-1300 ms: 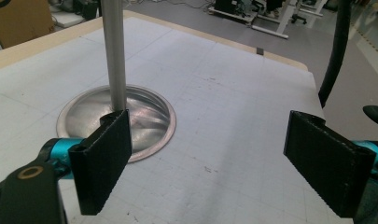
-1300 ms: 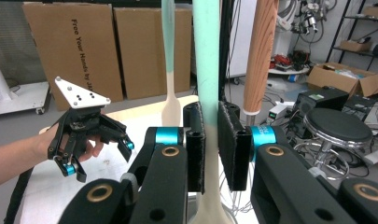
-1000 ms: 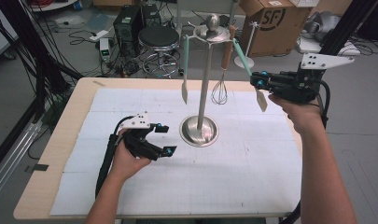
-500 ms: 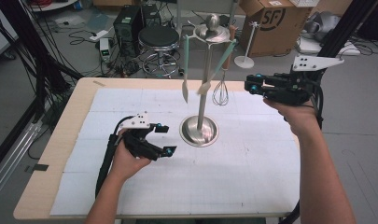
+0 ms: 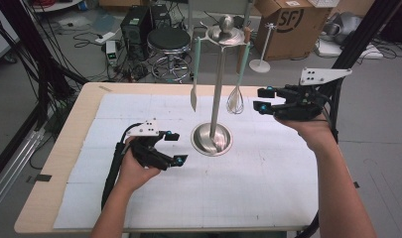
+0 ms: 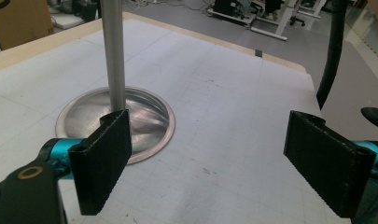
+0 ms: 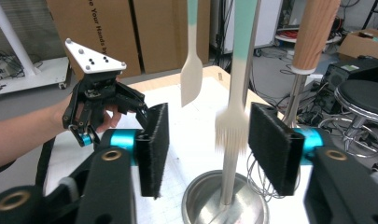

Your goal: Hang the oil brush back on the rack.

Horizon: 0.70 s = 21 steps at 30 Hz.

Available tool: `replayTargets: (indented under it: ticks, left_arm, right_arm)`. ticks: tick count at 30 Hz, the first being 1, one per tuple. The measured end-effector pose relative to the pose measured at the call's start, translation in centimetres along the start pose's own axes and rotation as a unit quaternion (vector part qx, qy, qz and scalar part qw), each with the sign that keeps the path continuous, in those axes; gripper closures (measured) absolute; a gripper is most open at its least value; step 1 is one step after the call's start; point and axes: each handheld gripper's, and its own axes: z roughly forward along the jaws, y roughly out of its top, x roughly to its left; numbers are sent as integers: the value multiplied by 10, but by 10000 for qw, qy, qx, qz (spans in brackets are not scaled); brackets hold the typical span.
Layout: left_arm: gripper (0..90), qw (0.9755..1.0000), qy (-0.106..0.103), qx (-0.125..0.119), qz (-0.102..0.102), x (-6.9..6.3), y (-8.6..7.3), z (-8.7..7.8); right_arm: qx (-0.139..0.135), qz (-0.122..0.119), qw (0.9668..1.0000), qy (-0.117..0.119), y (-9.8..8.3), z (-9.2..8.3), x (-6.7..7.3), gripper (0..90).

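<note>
Stand (image 5: 212,140): spatula (image 5: 194,94), brush (image 7: 233,126), whisk (image 5: 234,101) hung. Right gripper (image 5: 266,99) jaws just opening, brush between, released. Left gripper (image 5: 174,147) wide, empty. Hanging apparently complete.

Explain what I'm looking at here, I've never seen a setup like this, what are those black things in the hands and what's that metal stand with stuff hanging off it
A person stands at a table covered with a white gridded sheet and holds a hand-operated gripper in each hand: black tools with two padded jaws.

The wide picture comes from a camera above the table. The other two come from small cameras riding on the grippers, looking out between the jaws.

In the middle stands a metal utensil stand, a round base with a tall pole. From its top hang a pale spatula, a wire whisk and a pastry brush.

The left gripper rests low on the sheet, jaws wide open and empty. The right gripper is raised beside the stand. Its jaws have just been opening; the brush hangs between the pads, which do not press on it.
</note>
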Motion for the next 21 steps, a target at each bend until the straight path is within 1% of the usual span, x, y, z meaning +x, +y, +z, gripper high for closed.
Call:
replayTargets:
  ticks: [5, 8, 10, 13, 14, 17, 18, 20, 21]
  left_arm:
    - [159, 10000, -13, 2, -36, 0, 0, 0]
    - [159, 10000, -16, 27, 0, -1, 0, -1]
    - [160, 10000, -10, 4, -12, -1, 0, -1]
    - [159, 10000, -32, -11, -11, 0, 0, -2]
    - [159, 10000, -56, -33, -40, 0, 0, -2]
    - [159, 9999, -80, -76, -49, 1, 0, -2]
    - [159, 9999, -84, -79, -67, 1, 0, -3]
    - [158, 9999, -79, -87, -77, 1, 0, -3]
    - [158, 9999, -74, -85, -88, 1, 0, -2]
  right_arm:
    - [23, -12, 10000, 15, -8, 2, 3, 391]
    - [151, -10, 9999, 31, -14, 2, 4, 357]
    - [215, 23, 9997, 62, -20, 2, 6, 346]
    - [259, 67, 9996, 86, -28, 1, 7, 321]
    - [268, 71, 9996, 88, -30, 0, 7, 316]
    - [313, 168, 9994, 23, -39, -2, 8, 265]
    - [316, 153, 9994, 6, -42, -2, 7, 256]
    - [336, 245, 9991, -45, -49, -3, 8, 223]
    - [352, 248, 9991, -35, -51, -4, 7, 222]
